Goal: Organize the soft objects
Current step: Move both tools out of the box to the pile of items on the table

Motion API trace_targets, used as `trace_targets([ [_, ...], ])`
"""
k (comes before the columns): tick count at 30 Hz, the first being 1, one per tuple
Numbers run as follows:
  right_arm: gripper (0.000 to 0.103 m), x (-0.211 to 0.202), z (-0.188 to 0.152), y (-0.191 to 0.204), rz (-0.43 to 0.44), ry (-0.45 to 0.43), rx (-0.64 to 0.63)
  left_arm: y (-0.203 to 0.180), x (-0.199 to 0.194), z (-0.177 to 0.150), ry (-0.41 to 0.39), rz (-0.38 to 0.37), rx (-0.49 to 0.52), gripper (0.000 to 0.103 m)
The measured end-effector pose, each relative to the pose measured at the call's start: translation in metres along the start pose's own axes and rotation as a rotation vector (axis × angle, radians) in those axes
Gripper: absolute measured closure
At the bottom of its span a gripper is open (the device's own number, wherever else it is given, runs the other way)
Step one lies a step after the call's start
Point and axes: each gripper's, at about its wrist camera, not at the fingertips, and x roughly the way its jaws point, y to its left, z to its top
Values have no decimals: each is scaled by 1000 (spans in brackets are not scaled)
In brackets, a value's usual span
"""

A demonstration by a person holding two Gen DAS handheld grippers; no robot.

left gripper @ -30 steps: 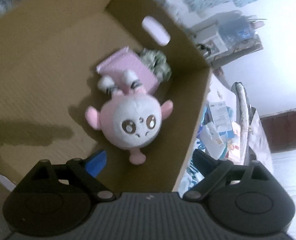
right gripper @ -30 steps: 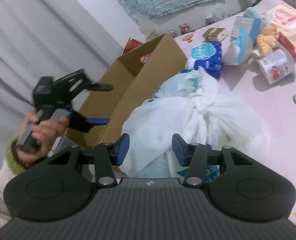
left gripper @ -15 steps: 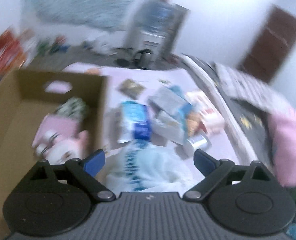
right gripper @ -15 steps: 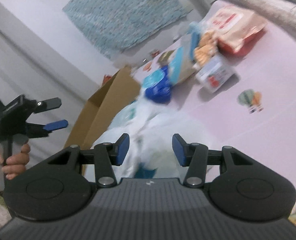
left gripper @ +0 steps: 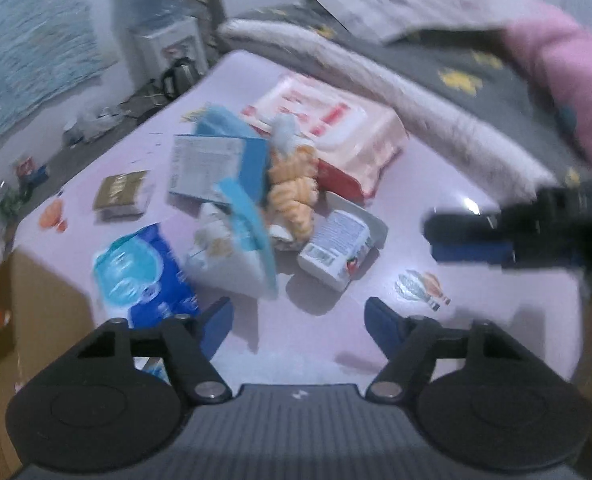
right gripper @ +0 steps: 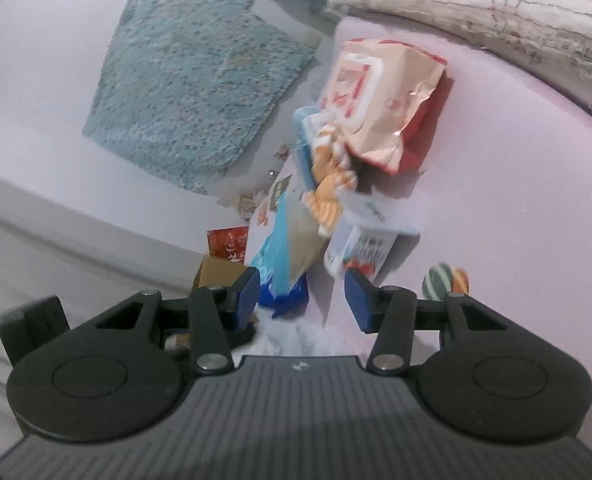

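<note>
A heap of soft packs lies on the pink table: a red-and-white wipes pack, an orange knitted toy, a small white pack, a pale blue bag and a blue tissue pack. My left gripper hovers in front of the heap, its jaws closing with nothing between them. My right gripper faces the same heap, the white pack and orange toy just beyond its fingers. Its jaws stand partly open on nothing. It also shows as my right gripper at the right of the left wrist view.
A cardboard box stands at the table's left end. A white plastic bag lies just under the right gripper. Folded blankets border the far side. A small brown packet lies apart. A teal rug is in the background.
My left gripper swung from above the box holding a pink plush over to the table heap, and its jaws narrowed. The right gripper rolled and moved in closer to the heap.
</note>
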Motion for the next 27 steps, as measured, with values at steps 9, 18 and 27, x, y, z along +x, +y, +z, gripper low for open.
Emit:
trace_targets([
  [9, 66, 48, 55, 0, -33, 27, -34, -32, 53, 29, 76, 5, 95, 52],
  [18, 67, 74, 67, -17, 24, 100, 27, -41, 80, 45, 94, 39, 119, 33],
  [27, 67, 70, 60, -25, 56, 151, 65, -46, 95, 46, 150, 30, 83, 24],
])
